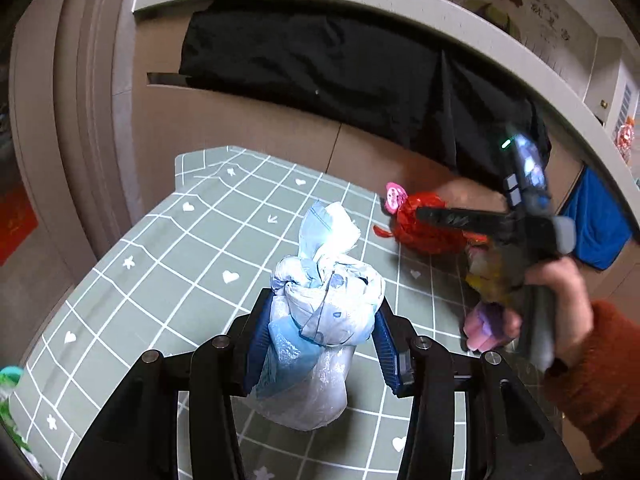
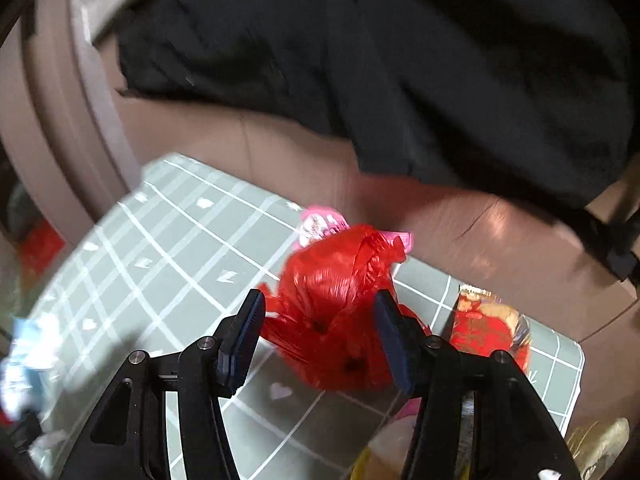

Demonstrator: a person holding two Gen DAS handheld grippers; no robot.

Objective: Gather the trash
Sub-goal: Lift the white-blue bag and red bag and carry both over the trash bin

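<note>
You are gripping two knotted trash bags over the green checked table.

Your left gripper (image 1: 320, 334) is squeezing a crinkled pale blue-white bag (image 1: 320, 320), knot uppermost; farther out, your right gripper (image 2: 320, 330) is straddling a glossy red bag (image 2: 340, 292), whether it is clamped you cannot tell; both sitting on the tablecloth (image 1: 168, 264).

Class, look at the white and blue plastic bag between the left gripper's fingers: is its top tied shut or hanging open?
Tied shut. The white and blue bag is gathered into a knot at its top, loose ends sticking up.
</note>
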